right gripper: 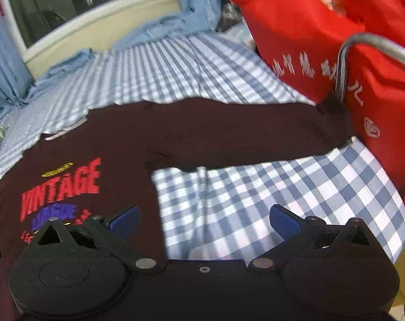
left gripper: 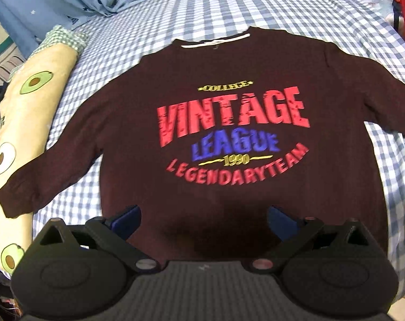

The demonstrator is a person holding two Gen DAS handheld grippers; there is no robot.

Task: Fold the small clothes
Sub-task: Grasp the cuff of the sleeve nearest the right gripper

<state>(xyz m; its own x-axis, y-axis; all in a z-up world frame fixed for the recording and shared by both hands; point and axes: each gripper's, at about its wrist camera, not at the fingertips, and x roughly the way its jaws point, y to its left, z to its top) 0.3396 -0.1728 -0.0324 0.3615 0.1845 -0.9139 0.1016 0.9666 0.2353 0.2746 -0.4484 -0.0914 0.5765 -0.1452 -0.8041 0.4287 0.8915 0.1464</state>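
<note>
A dark maroon long-sleeved shirt (left gripper: 202, 61) with a red and blue "VINTAGE LEAGUE" print lies flat, front up, on a blue-and-white checked bed sheet (left gripper: 282, 5), both sleeves spread out. My left gripper (left gripper: 202, 218) is open and empty above the shirt's lower hem, near the middle. In the right wrist view the shirt (right gripper: 117, 139) fills the left side and its right sleeve (right gripper: 256, 136) stretches toward the right. My right gripper (right gripper: 203, 219) is open and empty over the shirt's right side edge and the bare sheet (right gripper: 282, 187) below the sleeve.
A cream avocado-print pillow (left gripper: 23, 112) lies along the left, under the left cuff. A red fabric bag (right gripper: 336, 40) with a metal rail (right gripper: 344, 61) stands at the right, by the right cuff. Blue curtains (left gripper: 55, 0) and a window (right gripper: 55, 2) are at the far end.
</note>
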